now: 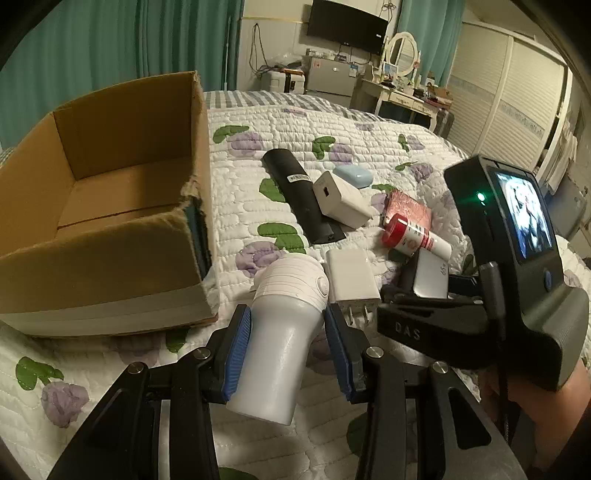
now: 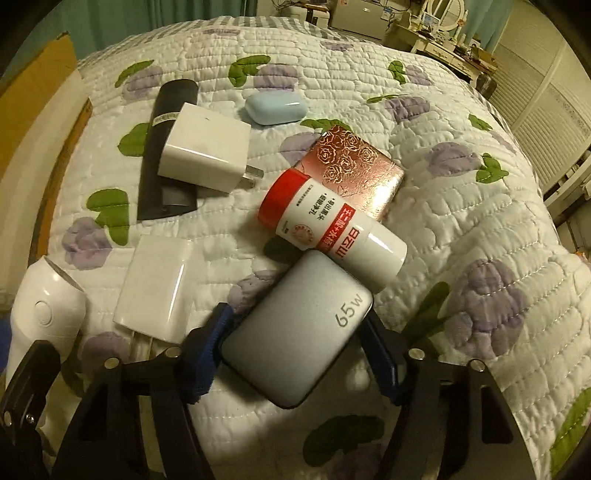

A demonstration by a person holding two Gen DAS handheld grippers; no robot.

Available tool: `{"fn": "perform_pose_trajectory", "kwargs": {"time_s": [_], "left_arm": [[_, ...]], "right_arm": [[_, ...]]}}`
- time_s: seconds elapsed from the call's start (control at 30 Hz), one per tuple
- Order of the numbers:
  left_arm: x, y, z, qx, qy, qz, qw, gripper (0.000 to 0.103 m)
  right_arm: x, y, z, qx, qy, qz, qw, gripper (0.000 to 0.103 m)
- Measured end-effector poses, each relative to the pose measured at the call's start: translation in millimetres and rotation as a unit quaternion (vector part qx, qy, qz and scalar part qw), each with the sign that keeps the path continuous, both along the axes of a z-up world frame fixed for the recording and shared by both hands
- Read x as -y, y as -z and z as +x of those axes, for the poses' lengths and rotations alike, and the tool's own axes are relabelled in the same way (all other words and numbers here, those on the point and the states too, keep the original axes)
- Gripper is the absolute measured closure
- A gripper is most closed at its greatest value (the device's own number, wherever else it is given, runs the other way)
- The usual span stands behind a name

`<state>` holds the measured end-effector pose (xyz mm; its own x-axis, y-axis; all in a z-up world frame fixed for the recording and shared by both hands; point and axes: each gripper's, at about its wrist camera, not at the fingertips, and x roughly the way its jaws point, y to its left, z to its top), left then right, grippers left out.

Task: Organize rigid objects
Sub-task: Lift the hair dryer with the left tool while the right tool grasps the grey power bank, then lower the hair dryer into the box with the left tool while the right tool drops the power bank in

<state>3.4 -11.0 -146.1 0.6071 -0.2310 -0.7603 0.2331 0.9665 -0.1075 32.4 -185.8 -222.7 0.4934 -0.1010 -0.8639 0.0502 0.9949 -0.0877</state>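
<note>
My left gripper (image 1: 288,317) is shut on a white handheld device (image 1: 280,332) with a ribbed head, held just right of the open cardboard box (image 1: 110,206). My right gripper (image 2: 295,332) is shut on a grey 65W charger (image 2: 295,332), also seen in the left wrist view (image 1: 430,277). On the quilt lie a flat white charger (image 2: 155,288), a white cube charger (image 2: 203,151) on a black remote (image 2: 166,147), a red-capped white bottle (image 2: 332,229), a pink rose-patterned case (image 2: 351,166) and a light blue case (image 2: 275,107).
The floral quilted bed (image 2: 443,184) carries everything. The box stands at its left edge and looks empty inside. Beyond the bed are green curtains (image 1: 92,44), a wall TV (image 1: 347,26), a dressing table (image 1: 402,85) and white closet doors (image 1: 498,110).
</note>
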Motion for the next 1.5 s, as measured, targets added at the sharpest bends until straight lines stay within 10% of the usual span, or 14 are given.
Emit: {"fn": "perform_pose_trajectory", "kwargs": {"time_s": [0.27,0.97,1.5], "left_arm": [[-8.3,-8.2,-8.6,0.004,-0.002,-0.014,0.9999,0.062],[-21.6,-104.6,-49.4,0.091,0.007,-0.044,0.9949,0.062],[-113.3,-175.8,37.5,0.148,-0.059,0.015,0.9872,0.061]], "right_arm": [[-0.2,-15.8,-27.8,0.016,-0.023,0.004,1.000,0.056],[-5.1,-114.0,-96.9,0.142,-0.076,0.025,0.987,0.062],[-94.0,-228.4,-43.1,0.238,-0.187,0.062,0.951,0.062]]}}
